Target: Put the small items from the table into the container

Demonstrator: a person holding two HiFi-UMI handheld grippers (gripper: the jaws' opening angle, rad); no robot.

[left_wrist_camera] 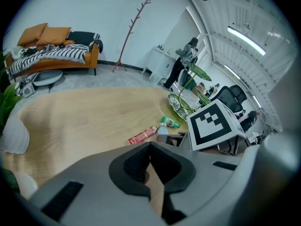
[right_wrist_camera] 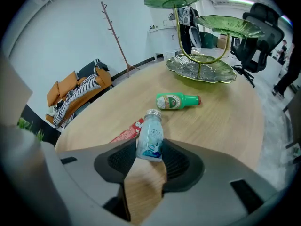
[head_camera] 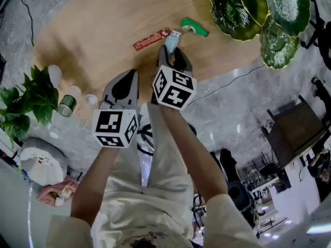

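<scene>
A small clear bottle [right_wrist_camera: 150, 138] with a silver cap stands upright on the wooden table [right_wrist_camera: 225, 121], and my right gripper [right_wrist_camera: 149, 150] is shut on its lower part, one pad on each side. In the head view the same bottle [head_camera: 172, 39] pokes out past the right gripper [head_camera: 173, 49]. Beyond it lie a green bottle [right_wrist_camera: 176, 100] on its side and a red packet [right_wrist_camera: 126, 133]. The tiered green leaf-shaped dish stand [right_wrist_camera: 202, 68] rises at the table's far side. My left gripper [left_wrist_camera: 150, 146] hovers shut and empty over bare wood, to the left of the right one [head_camera: 128, 75].
A potted plant [head_camera: 26, 99], a green-lidded jar [head_camera: 66, 105] and small white cups stand near the table's left edge. An orange sofa [left_wrist_camera: 56, 51], a bare coat tree [left_wrist_camera: 134, 29] and office chairs [right_wrist_camera: 258, 27] surround the table. A person stands by a counter at the back [left_wrist_camera: 181, 65].
</scene>
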